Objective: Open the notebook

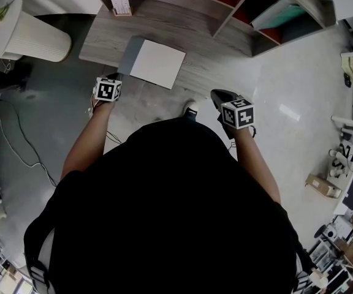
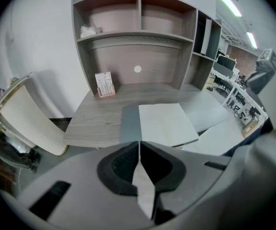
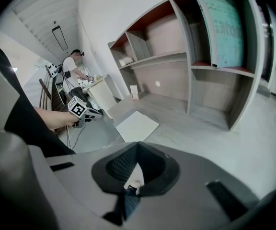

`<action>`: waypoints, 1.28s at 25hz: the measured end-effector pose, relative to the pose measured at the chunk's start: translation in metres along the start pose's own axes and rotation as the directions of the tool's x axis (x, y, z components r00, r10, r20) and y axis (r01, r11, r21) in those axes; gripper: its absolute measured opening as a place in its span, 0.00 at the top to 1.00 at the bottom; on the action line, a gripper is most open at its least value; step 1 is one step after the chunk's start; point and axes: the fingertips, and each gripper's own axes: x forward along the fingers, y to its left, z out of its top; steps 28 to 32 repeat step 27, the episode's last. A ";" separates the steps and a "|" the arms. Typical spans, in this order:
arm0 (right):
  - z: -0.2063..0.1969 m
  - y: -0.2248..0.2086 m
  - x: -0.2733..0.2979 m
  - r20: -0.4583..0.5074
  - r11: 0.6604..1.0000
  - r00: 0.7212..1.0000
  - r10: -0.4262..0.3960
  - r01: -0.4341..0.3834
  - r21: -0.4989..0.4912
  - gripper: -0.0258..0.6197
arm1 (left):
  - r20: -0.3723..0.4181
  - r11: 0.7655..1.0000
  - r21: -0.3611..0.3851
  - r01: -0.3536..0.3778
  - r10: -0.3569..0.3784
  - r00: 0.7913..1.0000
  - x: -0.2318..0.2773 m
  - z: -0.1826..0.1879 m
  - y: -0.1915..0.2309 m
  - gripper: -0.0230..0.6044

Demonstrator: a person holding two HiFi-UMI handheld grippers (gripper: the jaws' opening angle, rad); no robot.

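Note:
The notebook [image 1: 155, 63] lies closed and flat near the front edge of the wooden desk [image 1: 103, 38]; it has a white cover and a grey spine on its left side. My left gripper [image 1: 113, 78] hovers just short of the desk's front edge, near the spine, its jaws shut with nothing between them. In the left gripper view the notebook [image 2: 164, 123] lies straight ahead of the left gripper [image 2: 139, 145]. My right gripper [image 1: 221, 95] hangs over the floor, right of the notebook, also shut and empty. In the right gripper view the notebook [image 3: 137, 125] lies beyond the right gripper [image 3: 137, 147].
A small card stand [image 1: 121, 6] sits at the desk's back left. Shelves [image 1: 274, 17] rise behind and to the right, with a green sheet [image 3: 219, 28] in one bay. A white ribbed bin [image 1: 29, 38] stands left of the desk. Cables [image 1: 17, 146] run over the floor.

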 end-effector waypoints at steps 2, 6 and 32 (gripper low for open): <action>0.000 0.000 -0.004 0.006 1.000 1.000 -0.008 0.008 -0.001 0.96 | 0.006 1.000 -0.008 0.010 -0.010 1.000 -0.002 0.001 -0.002 0.94; -0.001 0.000 -0.011 0.015 1.000 1.000 -0.027 0.027 0.000 0.96 | 0.018 1.000 -0.001 0.032 -0.032 0.999 -0.004 0.004 -0.008 0.94; -0.006 0.024 -0.044 0.100 0.993 0.988 -0.114 0.111 0.034 0.96 | 0.113 0.991 -0.033 0.131 -0.126 0.986 -0.037 -0.006 -0.006 0.94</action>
